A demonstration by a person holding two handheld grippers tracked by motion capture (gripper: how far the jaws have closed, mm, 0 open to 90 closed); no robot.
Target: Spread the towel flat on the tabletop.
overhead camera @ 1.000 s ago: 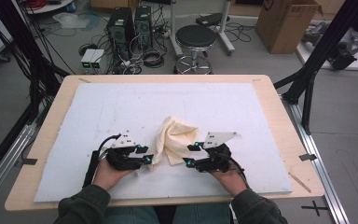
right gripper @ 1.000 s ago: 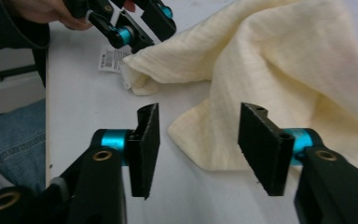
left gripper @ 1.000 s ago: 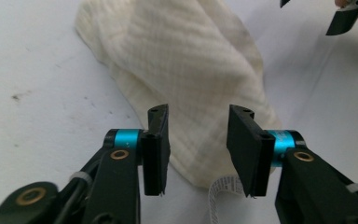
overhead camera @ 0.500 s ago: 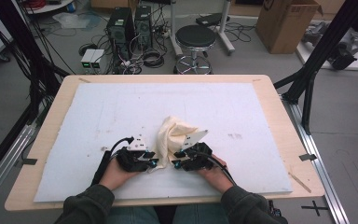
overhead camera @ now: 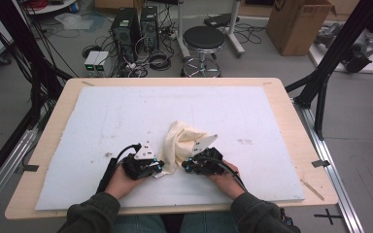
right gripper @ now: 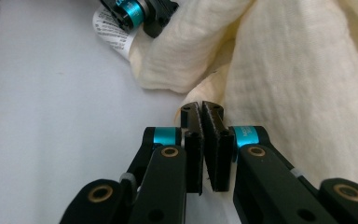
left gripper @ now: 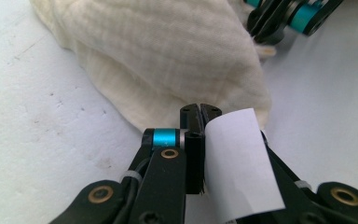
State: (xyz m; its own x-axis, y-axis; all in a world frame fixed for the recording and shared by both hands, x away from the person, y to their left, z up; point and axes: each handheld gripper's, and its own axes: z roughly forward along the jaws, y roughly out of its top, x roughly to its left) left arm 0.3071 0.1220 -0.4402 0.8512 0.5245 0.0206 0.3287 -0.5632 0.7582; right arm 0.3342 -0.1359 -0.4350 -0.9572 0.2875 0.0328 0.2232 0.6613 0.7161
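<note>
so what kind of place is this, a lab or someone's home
Most likely a lab or workshop set up for recording. A wooden table topped with a white foam sheet stands among black camera-rig poles; desktop computers with tangled cables sit on the grey floor beside a cardboard box.

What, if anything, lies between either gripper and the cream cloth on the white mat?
Nothing visible. The left gripper has closed at the cloth's near edge beside a white label, and the right gripper has closed on a fold.

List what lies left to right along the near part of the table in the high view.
Left hand → left gripper → cream cloth → right gripper → right hand.
</note>
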